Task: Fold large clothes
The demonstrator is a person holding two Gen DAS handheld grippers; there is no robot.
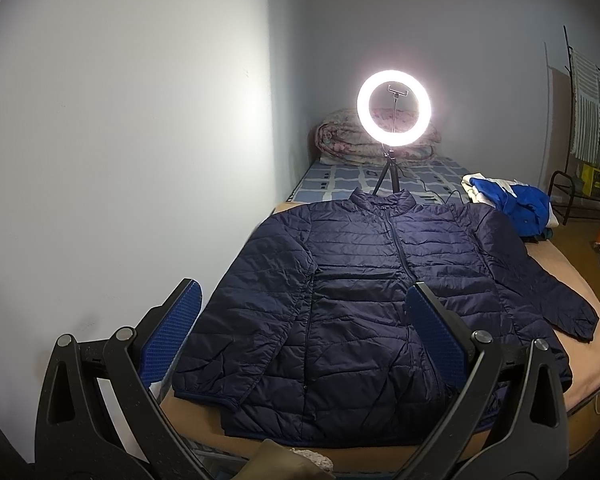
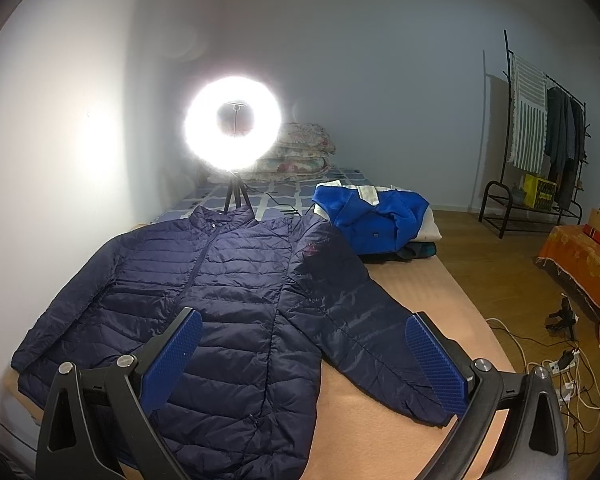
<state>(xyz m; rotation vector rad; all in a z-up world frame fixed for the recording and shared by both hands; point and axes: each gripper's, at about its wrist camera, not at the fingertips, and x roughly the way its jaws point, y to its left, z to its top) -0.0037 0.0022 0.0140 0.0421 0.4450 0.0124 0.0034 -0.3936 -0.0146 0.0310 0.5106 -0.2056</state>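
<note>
Navy quilted jacket (image 1: 380,280): spread flat, front up, zipped, on the bed (image 2: 380,392). Folding unstarted, I judge. My left tool (image 1: 304,328) and right tool (image 2: 304,360): both wide, empty, above it. Next: I grip a sleeve (image 2: 380,344), fold inward.

Bedroom: bed (image 1: 572,292), folded quilts (image 2: 300,156), clothes rack (image 2: 540,128).

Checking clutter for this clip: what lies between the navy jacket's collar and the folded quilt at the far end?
The lit ring light on its tripod stands there on the checked sheet, clearest in the left wrist view.
</note>
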